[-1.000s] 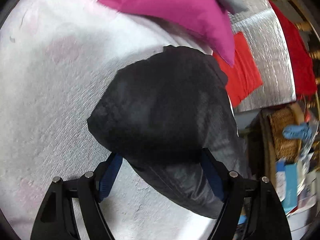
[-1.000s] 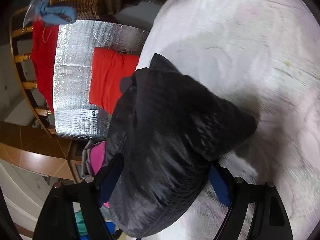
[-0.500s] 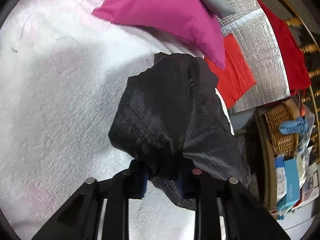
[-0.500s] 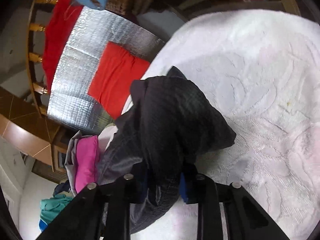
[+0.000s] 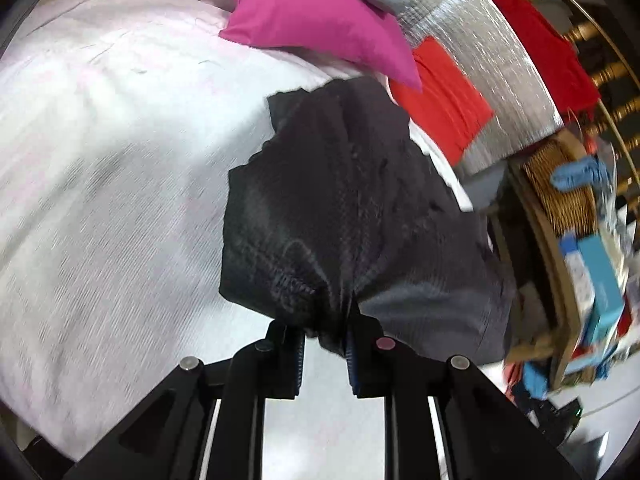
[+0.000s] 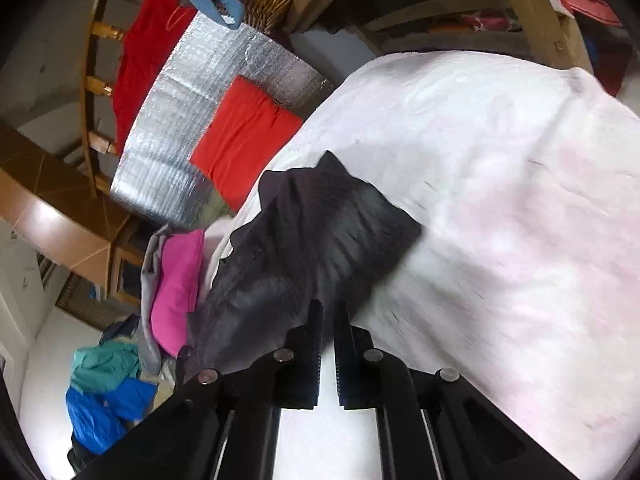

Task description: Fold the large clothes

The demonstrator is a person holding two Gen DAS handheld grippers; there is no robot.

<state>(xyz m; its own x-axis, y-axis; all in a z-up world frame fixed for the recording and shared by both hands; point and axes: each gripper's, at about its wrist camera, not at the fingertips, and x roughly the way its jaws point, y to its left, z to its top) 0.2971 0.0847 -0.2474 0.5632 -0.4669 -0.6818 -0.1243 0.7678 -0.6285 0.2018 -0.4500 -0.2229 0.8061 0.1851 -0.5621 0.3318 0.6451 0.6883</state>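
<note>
A large black garment [image 5: 340, 208] lies bunched on a white, faintly pink cloth-covered surface [image 5: 100, 160]. My left gripper [image 5: 324, 332] is shut on a pinched fold of it and lifts that edge. In the right wrist view the same black garment [image 6: 320, 232] hangs from my right gripper [image 6: 328, 320], whose jaws are closed on its near edge. The far part of the garment still rests on the white surface [image 6: 500, 220].
A magenta folded cloth [image 5: 320, 24] and a red cloth [image 5: 444, 96] on a silver foil mat [image 5: 480, 60] lie beyond the garment. A wicker basket [image 5: 560, 192] and boxes stand right. Teal and blue clothes [image 6: 104, 384] lie on the floor; wooden chair rails [image 6: 96, 80] stand behind.
Both grippers went from open around the black garment to shut on it, and have pulled it up and back so it bunches and lifts.
</note>
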